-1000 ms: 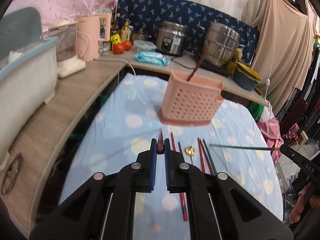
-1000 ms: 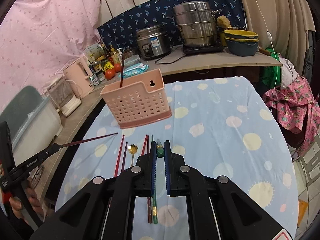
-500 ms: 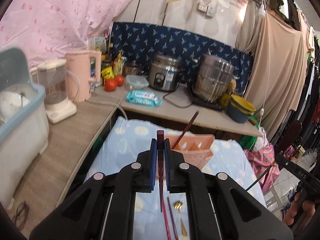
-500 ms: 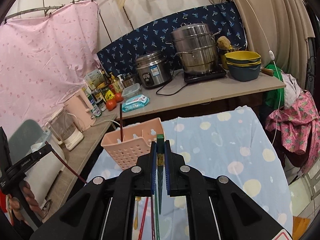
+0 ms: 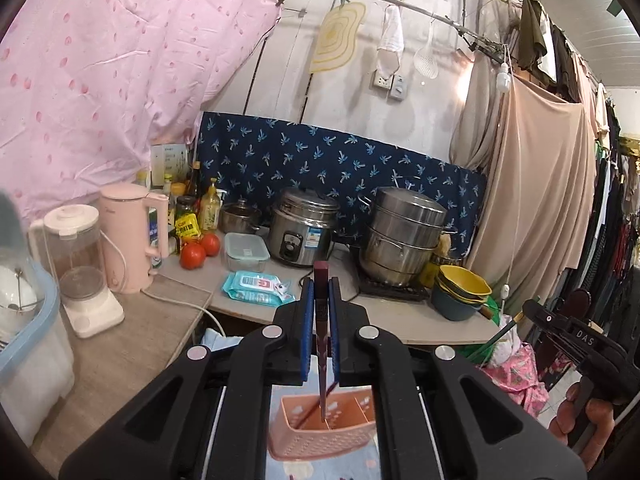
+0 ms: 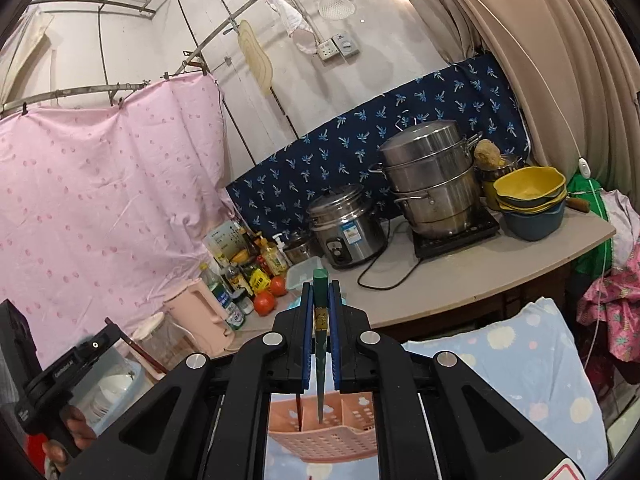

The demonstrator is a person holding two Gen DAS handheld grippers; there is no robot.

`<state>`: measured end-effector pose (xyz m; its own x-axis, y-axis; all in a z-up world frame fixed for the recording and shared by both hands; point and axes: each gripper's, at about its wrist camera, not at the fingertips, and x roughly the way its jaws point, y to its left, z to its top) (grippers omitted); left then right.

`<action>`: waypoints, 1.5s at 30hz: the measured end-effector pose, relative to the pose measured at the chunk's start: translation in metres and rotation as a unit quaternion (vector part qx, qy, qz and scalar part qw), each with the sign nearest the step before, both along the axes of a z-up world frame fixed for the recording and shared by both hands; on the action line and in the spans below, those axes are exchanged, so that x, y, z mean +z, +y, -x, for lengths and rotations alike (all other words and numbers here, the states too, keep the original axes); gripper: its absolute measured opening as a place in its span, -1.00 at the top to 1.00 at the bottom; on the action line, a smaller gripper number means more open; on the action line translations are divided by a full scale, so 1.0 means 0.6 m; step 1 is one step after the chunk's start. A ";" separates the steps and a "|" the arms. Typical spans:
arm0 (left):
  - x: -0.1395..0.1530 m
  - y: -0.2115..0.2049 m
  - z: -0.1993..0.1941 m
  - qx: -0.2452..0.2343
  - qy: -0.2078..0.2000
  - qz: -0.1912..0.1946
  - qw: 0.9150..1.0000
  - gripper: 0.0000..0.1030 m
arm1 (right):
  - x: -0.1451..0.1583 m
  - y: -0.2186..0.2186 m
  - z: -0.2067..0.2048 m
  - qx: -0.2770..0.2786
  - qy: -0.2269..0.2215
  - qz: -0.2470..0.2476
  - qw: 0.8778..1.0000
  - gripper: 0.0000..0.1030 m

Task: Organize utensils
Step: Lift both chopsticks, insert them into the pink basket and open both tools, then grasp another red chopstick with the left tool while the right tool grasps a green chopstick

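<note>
My left gripper (image 5: 320,292) is shut on a dark red chopstick (image 5: 321,320) that hangs point down over the pink perforated utensil holder (image 5: 320,438). One red chopstick (image 5: 310,412) leans inside the holder. My right gripper (image 6: 320,292) is shut on a green chopstick (image 6: 320,320), also point down over the same holder (image 6: 324,436). The right gripper shows at the right edge of the left wrist view (image 5: 568,328). The left gripper shows at the lower left of the right wrist view (image 6: 72,360).
A blue dotted tablecloth (image 6: 532,364) covers the table under the holder. Behind it a counter (image 5: 400,316) carries a rice cooker (image 5: 304,232), a steamer pot (image 5: 400,236), stacked bowls (image 5: 460,292), tomatoes (image 5: 194,254), a pink kettle (image 5: 130,236) and a blender (image 5: 80,264).
Both grippers rose from the table with their chopsticks and tipped them from lying flat to pointing down, ending over the pink holder.
</note>
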<state>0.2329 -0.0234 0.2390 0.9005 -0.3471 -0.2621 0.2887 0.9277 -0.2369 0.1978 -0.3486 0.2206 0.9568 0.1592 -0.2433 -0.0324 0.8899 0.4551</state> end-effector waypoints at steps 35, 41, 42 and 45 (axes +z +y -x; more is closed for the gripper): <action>-0.214 0.042 0.012 0.054 0.139 -0.060 0.987 0.09 | -0.181 0.065 0.024 0.001 0.133 0.079 0.988 0.30; -0.289 0.036 0.081 0.032 0.181 -0.093 0.979 0.10 | -0.265 0.092 0.114 0.016 0.198 0.123 0.972 0.30; -0.304 0.033 0.093 0.029 0.189 -0.100 0.976 0.10 | -0.280 0.096 0.128 0.019 0.210 0.126 0.969 0.30; -0.349 0.023 0.125 0.018 0.219 -0.113 0.969 0.10 | -0.323 0.105 0.164 0.024 0.243 0.132 0.961 0.30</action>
